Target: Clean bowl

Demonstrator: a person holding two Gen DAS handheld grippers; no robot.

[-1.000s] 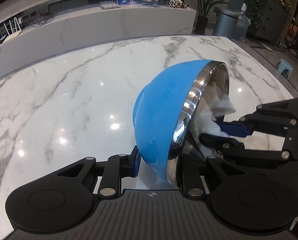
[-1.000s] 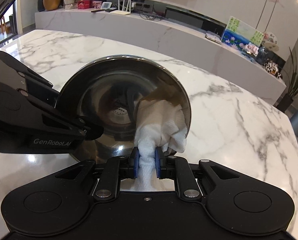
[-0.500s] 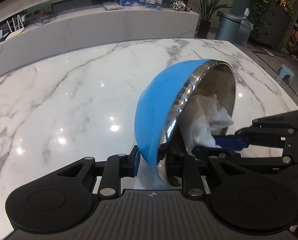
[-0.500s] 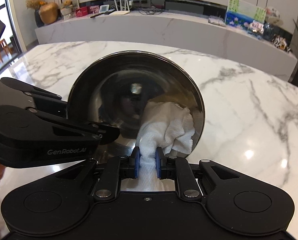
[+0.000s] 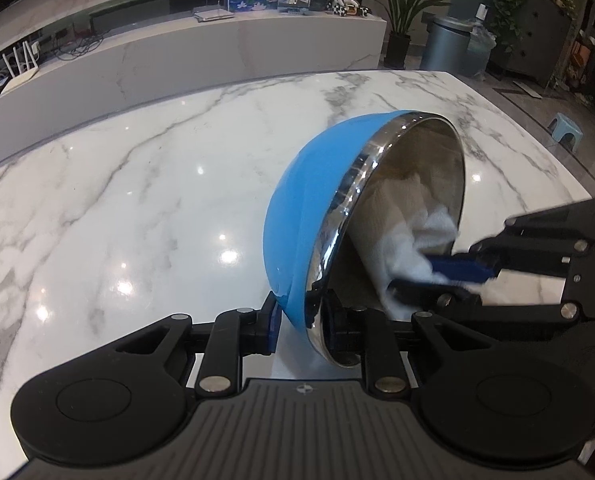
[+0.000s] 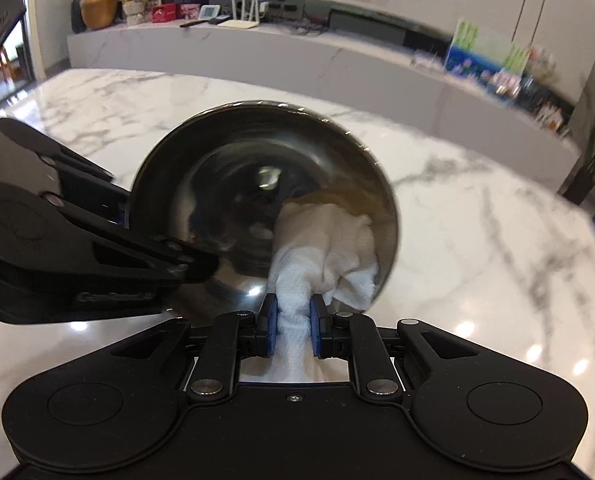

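Note:
A bowl (image 5: 309,208), blue outside and shiny steel inside, is held on its side above the marble table. My left gripper (image 5: 303,320) is shut on its lower rim, one finger outside and one inside. In the right wrist view the bowl's steel inside (image 6: 237,200) faces me. My right gripper (image 6: 291,326) is shut on a white cloth (image 6: 325,240), which is pressed against the inner wall at the lower right. The cloth (image 5: 413,236) and my right gripper (image 5: 437,276) also show in the left wrist view, at the bowl's mouth.
The white marble table (image 5: 117,200) spreads under both grippers, with its far edge (image 5: 217,92) and right edge (image 5: 537,140) in view. A long marble counter (image 6: 337,60) with small items stands behind. A grey bin (image 5: 449,44) and plants stand beyond the table.
The bowl has turned its mouth more toward the right gripper. The cloth has shifted along the lower right of the inner wall. Both grips are unchanged.

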